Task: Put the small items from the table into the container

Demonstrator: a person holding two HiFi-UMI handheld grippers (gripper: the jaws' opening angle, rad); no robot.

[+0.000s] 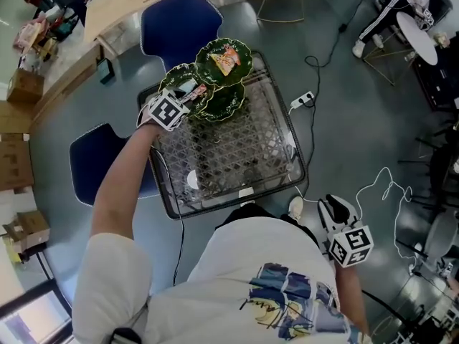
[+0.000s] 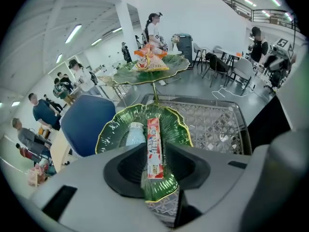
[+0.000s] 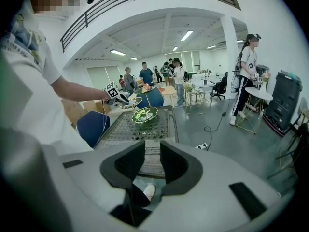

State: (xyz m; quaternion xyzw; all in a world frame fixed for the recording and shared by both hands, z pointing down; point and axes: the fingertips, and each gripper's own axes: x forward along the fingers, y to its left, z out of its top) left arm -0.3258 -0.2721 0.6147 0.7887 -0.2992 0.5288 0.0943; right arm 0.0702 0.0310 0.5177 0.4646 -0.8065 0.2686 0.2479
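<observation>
A tiered stand of three green leaf-shaped dishes is seen at the far edge of a metal lattice surface point(image 1: 237, 149), towards its far left corner. The left claw point(image 2: 155, 166) is held over the left dish point(image 2: 176, 124), and a narrow red and white packet point(image 2: 153, 146) is pinched between its jaws by its long edges, with its far end reaching out over the dish. Print is carried on the packet, but it is too small to be read. A small white bottle point(image 2: 135, 134) is laid on its side in the same dish, just beside the packet. An orange snack bag point(image 2: 147, 62) is held in the top dish point(image 2: 178, 66); its lettering cannot be read either. The third dish point(image 1: 224, 100) is set lower, on the right of the stand. A small round white thing point(image 1: 192, 180) is left on the lattice near the near left corner. The right claw point(image 3: 152, 166) is kept off the surface, beyond its near right corner at the person's side; its jaws are spread with nothing between them, and a white shoe point(image 3: 148, 191) and grey floor are seen past them. Two blue chairs point(image 1: 176, 24) point(image 1: 90, 160) are drawn up at the far and left edges. A white power strip point(image 1: 304, 100) with its cable is laid on the floor by the right edge. Several people are seen standing further back in the hall.
</observation>
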